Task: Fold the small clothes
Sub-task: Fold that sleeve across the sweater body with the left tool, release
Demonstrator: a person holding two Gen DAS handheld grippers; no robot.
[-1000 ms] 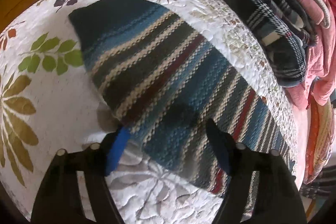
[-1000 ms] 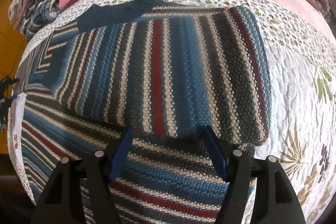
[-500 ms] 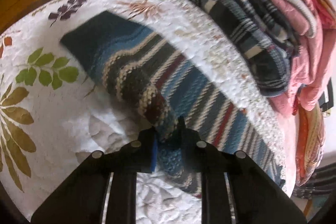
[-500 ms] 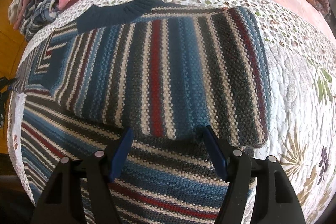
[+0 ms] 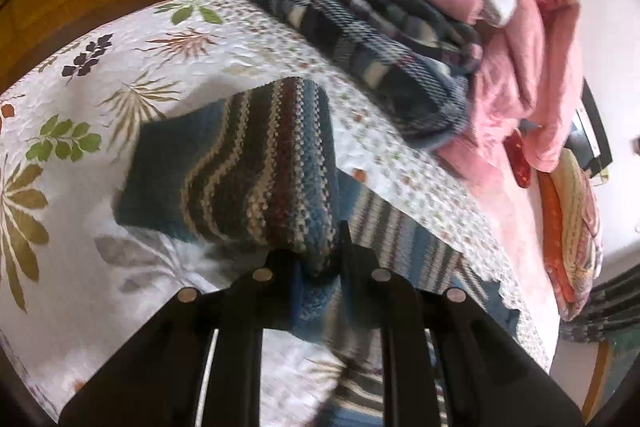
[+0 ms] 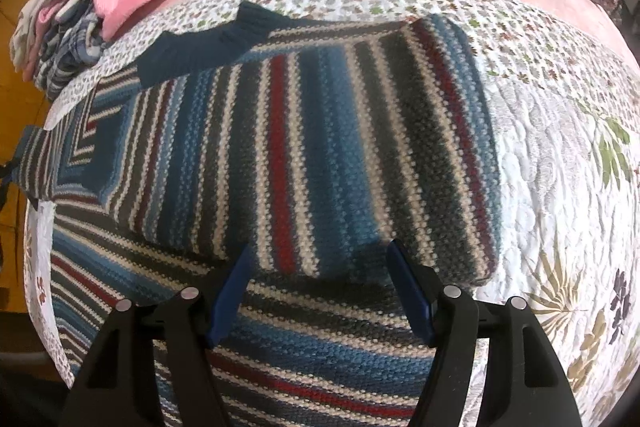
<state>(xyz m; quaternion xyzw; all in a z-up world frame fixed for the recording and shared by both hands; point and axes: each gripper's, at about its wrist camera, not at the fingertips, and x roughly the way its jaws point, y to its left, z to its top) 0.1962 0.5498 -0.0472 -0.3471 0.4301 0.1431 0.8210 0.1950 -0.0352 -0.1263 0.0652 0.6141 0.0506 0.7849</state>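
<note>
White leaf-print quilting [image 5: 80, 187] covers the bed in the left wrist view, where the left gripper [image 5: 320, 259] at lower centre has its fingers pinched tight on a raised sleeve of the striped sweater [image 5: 248, 163]; folded clothes [image 5: 380, 7] are stacked at upper right. Right wrist view: the sweater [image 6: 300, 147] fills the middle of the frame, one side folded over, with the right gripper [image 6: 320, 263] spread wide just above it, holding nothing.

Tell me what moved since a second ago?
The left gripper shut on the striped knitted sweater's sleeve and lifted it off the leaf-printed white quilt, folding it over. The right gripper stayed open above the sweater's folded part.
</note>
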